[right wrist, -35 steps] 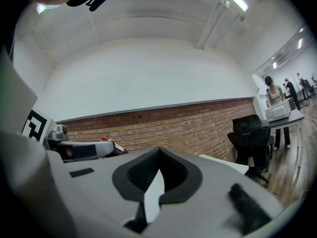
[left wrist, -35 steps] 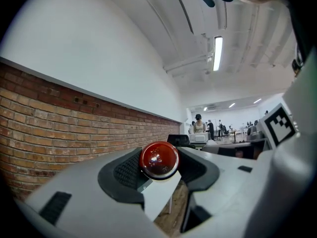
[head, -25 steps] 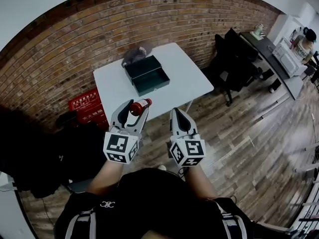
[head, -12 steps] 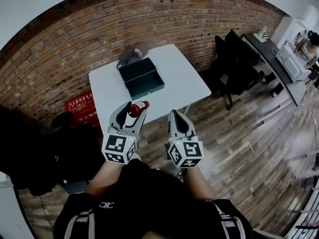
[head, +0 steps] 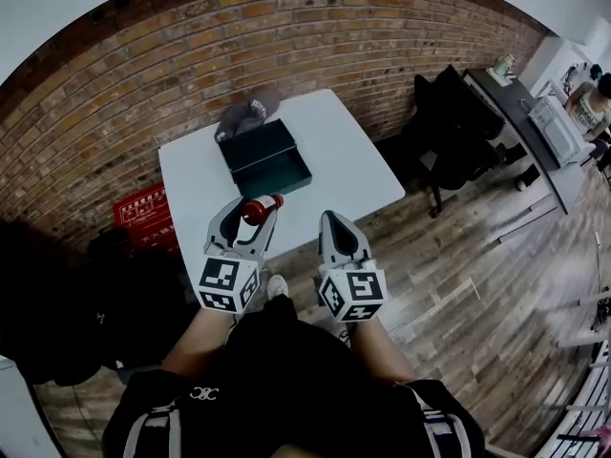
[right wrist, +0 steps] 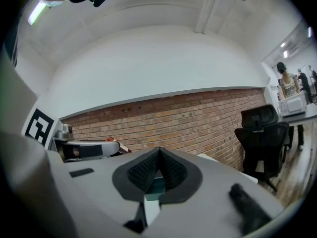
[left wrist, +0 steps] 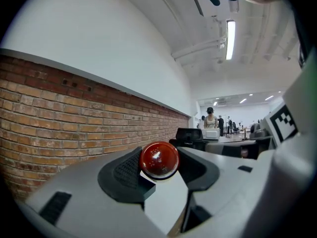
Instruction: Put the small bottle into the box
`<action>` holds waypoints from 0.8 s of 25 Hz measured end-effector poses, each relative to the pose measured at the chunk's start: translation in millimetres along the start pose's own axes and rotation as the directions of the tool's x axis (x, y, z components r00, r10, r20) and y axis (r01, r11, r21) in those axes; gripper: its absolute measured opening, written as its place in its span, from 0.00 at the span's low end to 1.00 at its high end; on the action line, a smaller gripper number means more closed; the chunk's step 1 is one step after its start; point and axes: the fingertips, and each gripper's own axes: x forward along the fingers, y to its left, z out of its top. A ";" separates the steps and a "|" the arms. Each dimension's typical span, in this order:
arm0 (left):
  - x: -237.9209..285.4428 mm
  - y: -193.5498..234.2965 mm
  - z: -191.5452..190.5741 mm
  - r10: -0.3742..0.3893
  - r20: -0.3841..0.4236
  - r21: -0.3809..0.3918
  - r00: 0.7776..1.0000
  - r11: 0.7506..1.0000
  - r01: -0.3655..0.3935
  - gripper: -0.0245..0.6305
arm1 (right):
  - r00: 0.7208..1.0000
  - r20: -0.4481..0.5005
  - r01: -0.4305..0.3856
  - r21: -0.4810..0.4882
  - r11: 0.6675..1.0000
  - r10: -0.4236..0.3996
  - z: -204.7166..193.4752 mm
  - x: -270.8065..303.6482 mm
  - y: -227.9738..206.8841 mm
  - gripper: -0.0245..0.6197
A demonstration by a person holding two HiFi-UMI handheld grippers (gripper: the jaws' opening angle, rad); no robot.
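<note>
The small red bottle [head: 256, 208] lies crosswise between the jaws of my left gripper [head: 250, 214], which is shut on it and held in the air short of the white table [head: 344, 170]. In the left gripper view its round red end [left wrist: 159, 158] sits pinched between the dark pads [left wrist: 126, 170]. The dark green box [head: 265, 158] stands open on the table, ahead of both grippers. My right gripper [head: 336, 229] hovers beside the left one; its jaws meet with nothing between them [right wrist: 158, 165].
A grey bundle [head: 243, 113] lies behind the box. Red crates [head: 143, 213] stand on the floor left of the table. Black office chairs [head: 449, 122] are at the right, with a long desk [head: 535, 122] and a person [head: 592, 98] beyond. A brick wall [head: 286, 36] runs behind.
The table and box have slid left and nearer in the head view. Both grippers keep their pose, the left still holding the bottle.
</note>
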 end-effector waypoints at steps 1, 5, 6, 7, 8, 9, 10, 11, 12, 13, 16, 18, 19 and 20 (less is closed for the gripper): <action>8.6 4.9 0.5 -0.004 0.000 -0.002 1.000 1.000 0.004 0.38 | 1.000 -0.003 0.002 -0.005 1.000 -0.002 1.3 9.1 -3.4 0.08; 41.2 28.1 -2.5 -0.013 -0.004 -0.010 1.000 1.000 0.013 0.38 | 1.000 -0.003 0.008 -0.017 1.000 -0.008 5.3 46.3 -15.1 0.08; 49.1 35.1 -3.0 -0.011 -0.004 -0.015 1.000 1.000 0.011 0.38 | 1.000 -0.006 0.007 -0.016 1.000 -0.007 5.0 57.4 -17.6 0.08; 56.2 42.3 -3.2 -0.008 -0.004 -0.021 1.000 1.000 0.008 0.38 | 1.000 -0.013 0.002 -0.014 1.000 -0.003 4.4 68.8 -19.0 0.08; 62.5 49.6 -3.8 -0.005 -0.005 -0.026 1.000 1.000 0.004 0.38 | 1.000 -0.021 -0.005 -0.015 1.000 0.005 3.4 80.1 -19.0 0.08; 68.2 57.4 -5.3 0.000 -0.008 -0.032 1.000 0.999 -0.001 0.38 | 0.999 -0.028 -0.014 -0.018 1.000 0.014 2.5 90.9 -17.8 0.08; 73.9 65.6 -7.8 0.006 -0.013 -0.038 1.000 0.999 -0.006 0.38 | 0.999 -0.035 -0.023 -0.023 0.999 0.022 1.8 101.4 -16.1 0.08; 80.0 74.4 -11.0 0.011 -0.021 -0.048 1.000 0.999 -0.012 0.38 | 0.999 -0.041 -0.031 -0.027 0.999 0.030 1.3 111.8 -14.4 0.08; 86.2 83.3 -14.6 0.015 -0.030 -0.060 0.999 0.998 -0.017 0.38 | 0.998 -0.048 -0.038 -0.029 0.999 0.036 0.6 122.1 -13.0 0.08; 92.2 91.9 -18.2 0.018 -0.040 -0.074 0.999 0.997 -0.021 0.38 | 0.997 -0.058 -0.043 -0.032 0.999 0.041 -0.6 132.2 -11.9 0.08; 107.3 113.5 -27.0 0.018 -0.063 -0.111 0.998 0.994 -0.025 0.38 | 0.994 -0.098 -0.048 -0.038 0.998 0.044 -5.9 159.0 -10.8 0.08; 117.2 126.0 -33.1 0.012 -0.075 -0.131 0.997 0.991 -0.022 0.38 | 0.991 -0.125 -0.045 -0.046 0.998 0.039 -8.3 174.1 -11.4 0.08; 122.5 131.9 -37.3 0.008 -0.081 -0.144 0.997 0.989 -0.020 0.38 | 0.990 -0.139 -0.043 -0.052 0.998 0.036 -9.9 180.8 -12.2 0.08; 127.8 137.5 -42.5 0.003 -0.087 -0.158 0.996 0.987 -0.017 0.38 | 0.988 -0.153 -0.043 -0.058 0.997 0.033 -12.1 187.1 -13.2 0.08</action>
